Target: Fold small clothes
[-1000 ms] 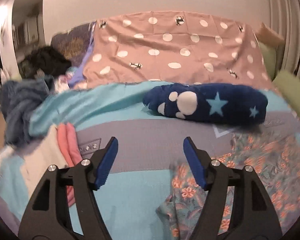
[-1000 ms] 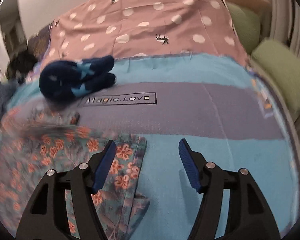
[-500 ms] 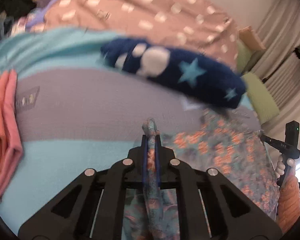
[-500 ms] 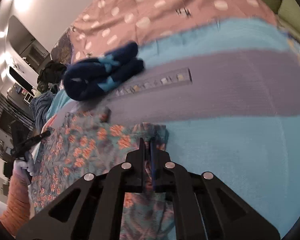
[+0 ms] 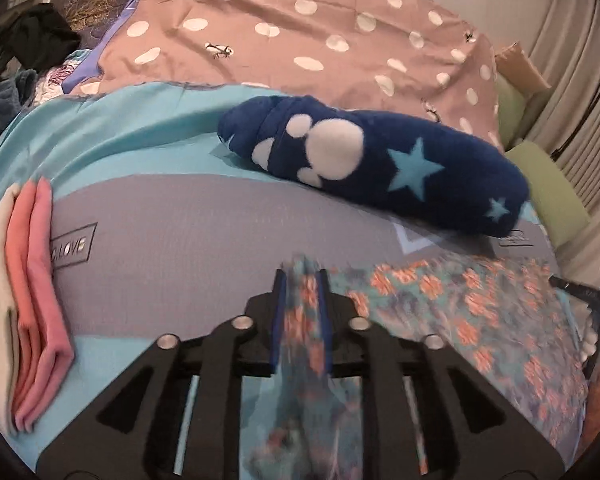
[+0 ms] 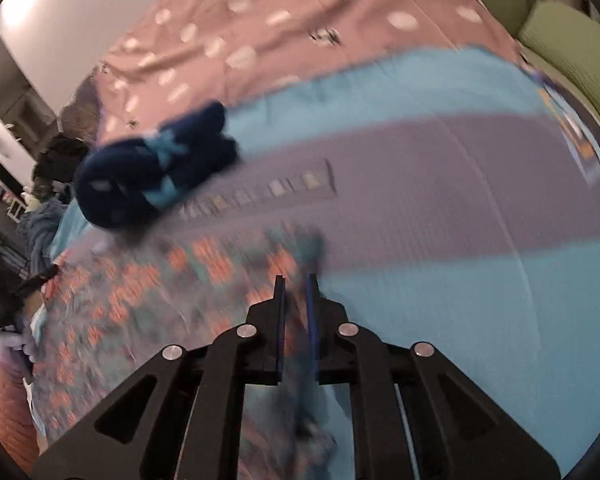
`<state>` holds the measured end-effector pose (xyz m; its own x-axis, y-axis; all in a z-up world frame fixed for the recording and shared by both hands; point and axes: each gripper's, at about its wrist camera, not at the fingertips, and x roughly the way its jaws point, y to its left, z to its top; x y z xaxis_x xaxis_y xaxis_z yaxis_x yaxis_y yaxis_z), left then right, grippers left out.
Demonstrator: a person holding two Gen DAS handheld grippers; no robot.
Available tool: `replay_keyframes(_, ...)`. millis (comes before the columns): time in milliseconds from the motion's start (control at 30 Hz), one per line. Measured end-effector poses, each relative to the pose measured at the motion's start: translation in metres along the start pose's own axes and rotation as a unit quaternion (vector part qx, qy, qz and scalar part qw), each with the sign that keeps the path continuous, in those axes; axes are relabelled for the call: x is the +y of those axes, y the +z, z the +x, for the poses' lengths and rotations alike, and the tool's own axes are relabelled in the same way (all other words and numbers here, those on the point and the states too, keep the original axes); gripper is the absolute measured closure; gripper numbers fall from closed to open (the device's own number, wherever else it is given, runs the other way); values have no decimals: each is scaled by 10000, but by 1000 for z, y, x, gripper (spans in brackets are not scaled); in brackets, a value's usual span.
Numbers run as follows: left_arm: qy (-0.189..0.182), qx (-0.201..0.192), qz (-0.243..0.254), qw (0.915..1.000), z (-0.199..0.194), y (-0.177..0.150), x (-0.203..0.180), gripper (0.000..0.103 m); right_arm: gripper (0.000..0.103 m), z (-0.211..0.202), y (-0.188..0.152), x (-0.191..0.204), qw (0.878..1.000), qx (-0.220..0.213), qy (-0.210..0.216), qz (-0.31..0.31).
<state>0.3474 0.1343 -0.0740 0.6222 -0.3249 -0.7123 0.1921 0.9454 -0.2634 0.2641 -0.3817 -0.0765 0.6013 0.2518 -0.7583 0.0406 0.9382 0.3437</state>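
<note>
A teal floral garment (image 5: pixel 460 312) lies spread on the blue and grey bed sheet (image 5: pixel 172 248). My left gripper (image 5: pixel 302 276) pinches a bunched corner of it at its left side. The jaws are opening a little and cloth fills the gap between the pads. In the right wrist view the same floral garment (image 6: pixel 140 288) stretches away to the left. My right gripper (image 6: pixel 296 280) holds its near right corner, its jaws also opening slightly with cloth between them. This view is blurred.
A rolled navy fleece (image 5: pixel 372 164) with stars lies just beyond the garment. A folded pink and cream stack (image 5: pixel 36 292) sits at the left. Behind is a pink dotted cover (image 5: pixel 300 40), with green cushions (image 5: pixel 548 188) at the right and dark clothes (image 5: pixel 32 36) at the far left.
Both grippers stood open over the sheet a second ago, then closed on the garment's two corners. Now their pads sit a little wider apart, with bunched cloth still between them.
</note>
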Motion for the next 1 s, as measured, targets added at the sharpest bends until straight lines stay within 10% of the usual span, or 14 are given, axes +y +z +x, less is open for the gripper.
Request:
replay_keyframes(167,-6,-502,250,9984,-84,-47,-1,56,82,-80,-74,-12,9995,-285,3,-136)
replay_keyframes(400,-153,-43,242,9996,-136,-158,-13,40,65,-138,-169,3,9960,-316,828,93)
replay_keyframes(500,438,351,474,9973,-121,-194,-16,38,66,-120,-193,10,9998,85,79,-180)
replay_keyframes(733,792,-104,414,9959,-179,-208,-19,39,64,-161,-215,6,9990,-392,11,198)
replay_keyframes(1000,93,-151,-223,9996,-198,-228,-8,41,64,-169,-239,4,9972,-332,386,542)
